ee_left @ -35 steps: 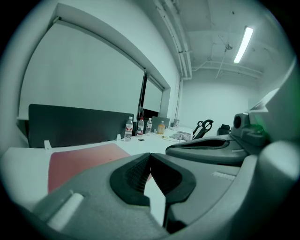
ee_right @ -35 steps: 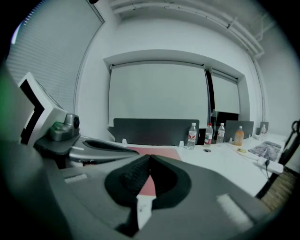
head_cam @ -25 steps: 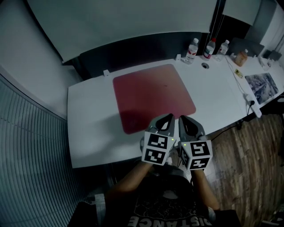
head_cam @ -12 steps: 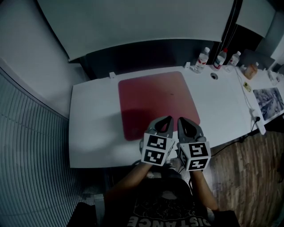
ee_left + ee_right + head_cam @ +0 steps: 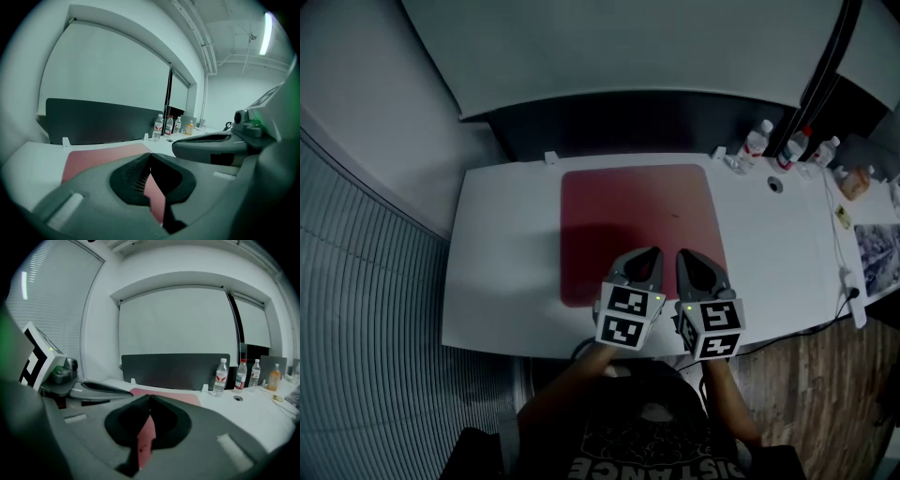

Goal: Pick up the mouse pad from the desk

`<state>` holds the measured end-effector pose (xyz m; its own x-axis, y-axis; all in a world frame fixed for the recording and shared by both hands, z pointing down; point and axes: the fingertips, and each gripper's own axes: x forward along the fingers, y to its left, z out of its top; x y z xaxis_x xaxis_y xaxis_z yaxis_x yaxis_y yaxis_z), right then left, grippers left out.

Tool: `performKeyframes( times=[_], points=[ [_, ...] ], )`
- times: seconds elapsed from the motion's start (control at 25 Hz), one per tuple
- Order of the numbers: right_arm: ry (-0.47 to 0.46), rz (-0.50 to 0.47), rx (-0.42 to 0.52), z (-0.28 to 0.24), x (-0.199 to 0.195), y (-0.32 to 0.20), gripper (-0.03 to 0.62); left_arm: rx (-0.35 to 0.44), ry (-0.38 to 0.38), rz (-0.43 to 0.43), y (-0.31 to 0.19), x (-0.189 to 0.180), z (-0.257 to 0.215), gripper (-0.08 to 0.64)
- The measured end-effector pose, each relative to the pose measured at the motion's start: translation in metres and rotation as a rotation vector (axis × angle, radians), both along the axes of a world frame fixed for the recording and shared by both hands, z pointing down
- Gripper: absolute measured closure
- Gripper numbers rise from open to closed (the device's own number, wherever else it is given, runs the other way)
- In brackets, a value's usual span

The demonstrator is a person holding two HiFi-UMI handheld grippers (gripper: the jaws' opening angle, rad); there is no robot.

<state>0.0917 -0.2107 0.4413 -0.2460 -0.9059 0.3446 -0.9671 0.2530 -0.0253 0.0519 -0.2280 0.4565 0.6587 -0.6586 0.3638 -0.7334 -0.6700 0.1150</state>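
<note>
1. White table point(image 5: 502, 262) runs below a dark partition point(image 5: 628, 117) in a pale office, with slatted blinds point(image 5: 366, 309) at the left and water bottles point(image 5: 757, 141) at the far right end.
2. A red mouse pad point(image 5: 619, 216) lies flat in the middle of the table, nearly square, its edges parallel to the table's.
3. A person holds the left gripper point(image 5: 652, 253) and the right gripper point(image 5: 684, 255) side by side above the table's near edge, both tipped slightly downward.
4. Each gripper's own view shows its fingers point(image 5: 129, 177) closed tip to tip with nothing held; the red seen in the gap behind the tips is the pad beyond.
5. The pad lies ahead of and below both grippers. The left one hangs over its near edge and the right over its near right corner, so neither is plainly nearer.
6. The pick-up appears not yet begun. The fingers would likely have to open and drop to that near edge, where a thin flat sheet offers little to pinch.
</note>
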Motion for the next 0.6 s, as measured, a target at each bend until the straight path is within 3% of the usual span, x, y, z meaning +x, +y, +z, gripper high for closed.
performKeyframes(
  times=[0.6],
  points=[
    [-0.026,-0.098,-0.064,0.038,0.031,-0.051,0.579,-0.032,-0.057,-0.143,-0.051,-0.021,0.041,0.549]
  ],
)
